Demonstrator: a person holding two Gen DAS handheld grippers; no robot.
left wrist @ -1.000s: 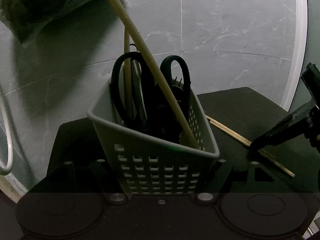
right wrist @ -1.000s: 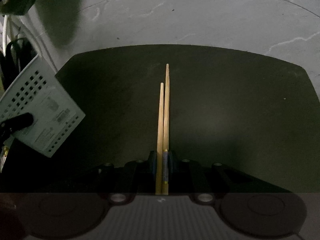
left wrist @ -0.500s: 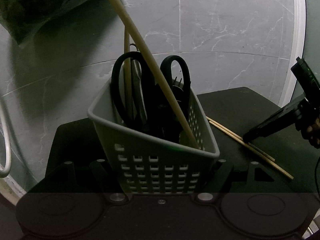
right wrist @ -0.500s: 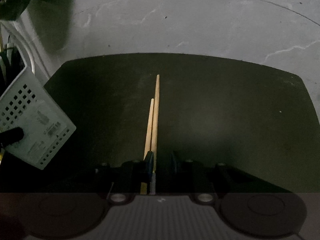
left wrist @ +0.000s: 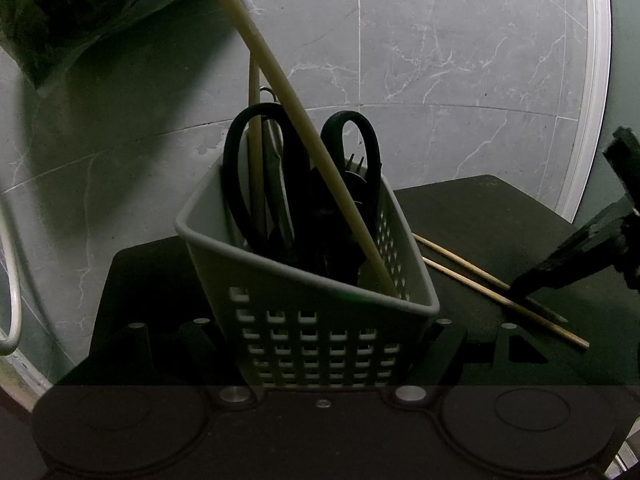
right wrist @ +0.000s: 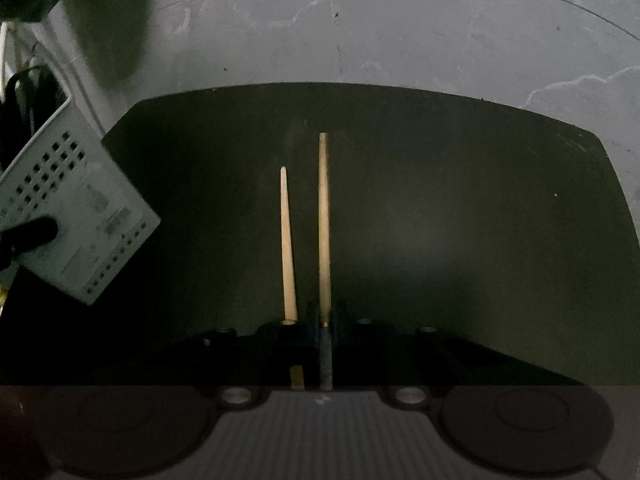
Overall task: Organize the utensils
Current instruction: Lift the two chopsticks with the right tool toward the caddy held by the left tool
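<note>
The right tool [right wrist: 322,312], its jaws having just closed, clenches one tapered wooden chopstick [right wrist: 324,220]; its twin [right wrist: 287,248] lies beside on the black mat [right wrist: 480,220]. The left tool [left wrist: 320,336] grips the grey perforated plastic basket [left wrist: 312,320] holding black-handled scissors [left wrist: 256,168].

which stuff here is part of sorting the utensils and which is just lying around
Part of the job:
- grey basket, clamped in the left gripper
- scissors and long stick standing in it
- two chopsticks on the black mat; the right gripper has just been closing on one

Lying about:
- plastic bag
- white wire rack
</note>
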